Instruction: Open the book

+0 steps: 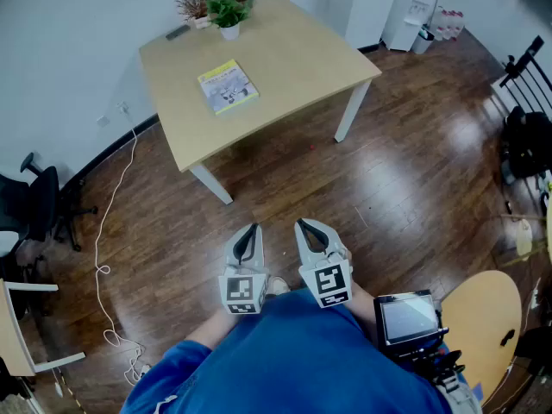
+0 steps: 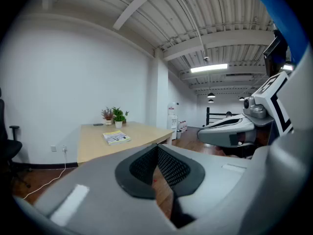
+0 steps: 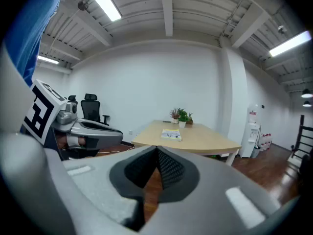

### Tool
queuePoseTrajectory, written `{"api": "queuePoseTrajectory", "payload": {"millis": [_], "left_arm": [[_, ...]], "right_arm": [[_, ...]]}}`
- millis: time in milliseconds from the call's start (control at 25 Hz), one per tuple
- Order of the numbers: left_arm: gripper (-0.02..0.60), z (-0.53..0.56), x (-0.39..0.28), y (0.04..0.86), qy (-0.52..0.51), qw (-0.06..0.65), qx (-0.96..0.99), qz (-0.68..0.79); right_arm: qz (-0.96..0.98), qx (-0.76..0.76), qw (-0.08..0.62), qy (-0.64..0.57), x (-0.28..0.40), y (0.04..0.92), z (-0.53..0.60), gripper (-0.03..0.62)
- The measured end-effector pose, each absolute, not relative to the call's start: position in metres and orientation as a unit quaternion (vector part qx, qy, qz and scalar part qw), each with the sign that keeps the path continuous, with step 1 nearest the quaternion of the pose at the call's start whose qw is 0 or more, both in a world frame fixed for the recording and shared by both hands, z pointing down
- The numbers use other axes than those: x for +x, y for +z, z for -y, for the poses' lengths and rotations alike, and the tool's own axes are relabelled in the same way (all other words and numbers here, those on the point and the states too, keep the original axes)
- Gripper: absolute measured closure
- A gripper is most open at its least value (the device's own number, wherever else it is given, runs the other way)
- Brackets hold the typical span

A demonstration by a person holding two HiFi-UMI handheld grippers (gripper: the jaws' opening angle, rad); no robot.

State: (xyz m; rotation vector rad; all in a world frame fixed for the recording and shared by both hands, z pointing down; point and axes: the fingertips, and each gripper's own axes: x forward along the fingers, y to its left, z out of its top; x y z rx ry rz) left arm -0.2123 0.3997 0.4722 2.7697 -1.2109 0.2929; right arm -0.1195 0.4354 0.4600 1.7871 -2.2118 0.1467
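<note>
Book, yellow-covered and closed, lies flat on the light wooden table, toward the table's wall-side edge and on the near side of the potted plant at its far corner. Both tools are well short of the table, held close to the person's body over the floor. The left gripper is clenched with nothing in it, and the right gripper is likewise closed and empty. Opening has not begun, and the first need is to get up to the table. The cover looks thin and flush with the tabletop, so one claw would probably best press the book down near its spine while the other lifts the cover's free edge. Which edge that is cannot be told from here. Around the table run dark wooden floorboards, a white cable beside the white wall, and a black office chair.
</note>
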Motion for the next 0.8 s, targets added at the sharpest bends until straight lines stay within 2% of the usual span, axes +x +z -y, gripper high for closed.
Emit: {"api": "queuePoseTrajectory", "payload": {"millis": [320, 800], "left_arm": [[0.574, -0.378, -0.204, 0.46, 0.092, 0.045, 0.913, 0.395], [0.574, -0.292, -0.11, 0.451, 0.098, 0.048, 0.91, 0.401]], "right_arm": [[0.773, 0.617, 0.142, 0.045, -0.116, 0.453, -0.415, 0.591], [0.78, 0.609, 0.134, 0.045, -0.025, 0.44, -0.329, 0.591]]}}
